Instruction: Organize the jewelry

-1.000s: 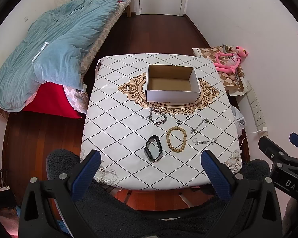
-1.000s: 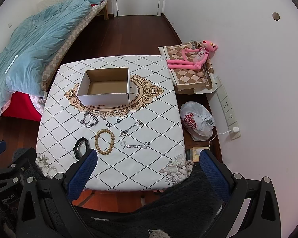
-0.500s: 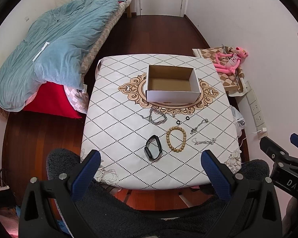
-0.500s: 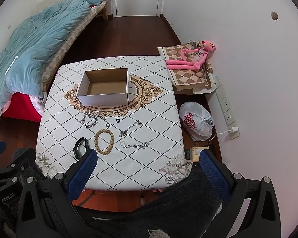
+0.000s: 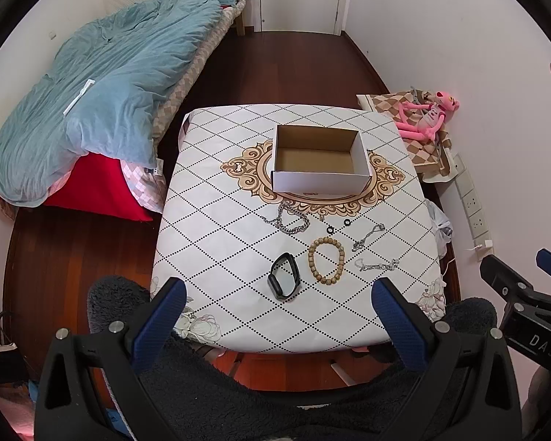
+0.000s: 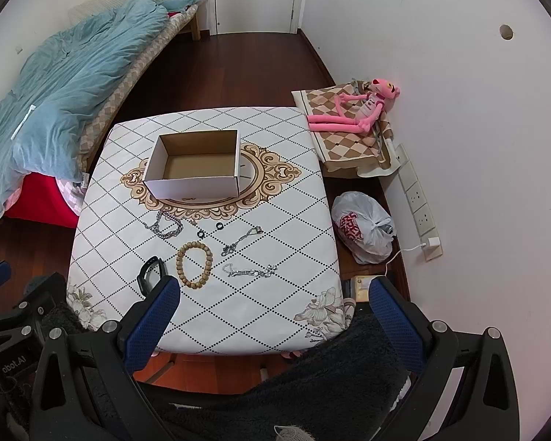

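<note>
An open, empty white cardboard box [image 5: 321, 161] [image 6: 194, 165] stands at the middle of the table [image 5: 216, 242] [image 6: 297, 198]. In front of it lie a heavy silver chain [image 5: 288, 220] [image 6: 165, 226], two small black rings [image 5: 338, 226] [image 6: 210, 229], a wooden bead bracelet [image 5: 326, 261] [image 6: 194, 264], a black wristband [image 5: 283, 281] [image 6: 150, 273] and two thin silver chains [image 5: 367, 237] [image 5: 376, 265] [image 6: 240, 240] [image 6: 248, 271]. My left gripper [image 5: 275, 297] and right gripper [image 6: 273, 296] are open and empty, held high above the near table edge.
A bed with a blue quilt [image 5: 103, 84] [image 6: 62, 81] is at the left. A pink plush toy on a checked cushion [image 5: 426, 117] [image 6: 352, 117], a plastic bag [image 6: 363, 226] and wall sockets [image 6: 420, 202] are at the right. Dark fleece clothing [image 5: 275, 397] fills the foreground.
Both views shift only very slightly. Nothing on the table has moved and both grippers stay open.
</note>
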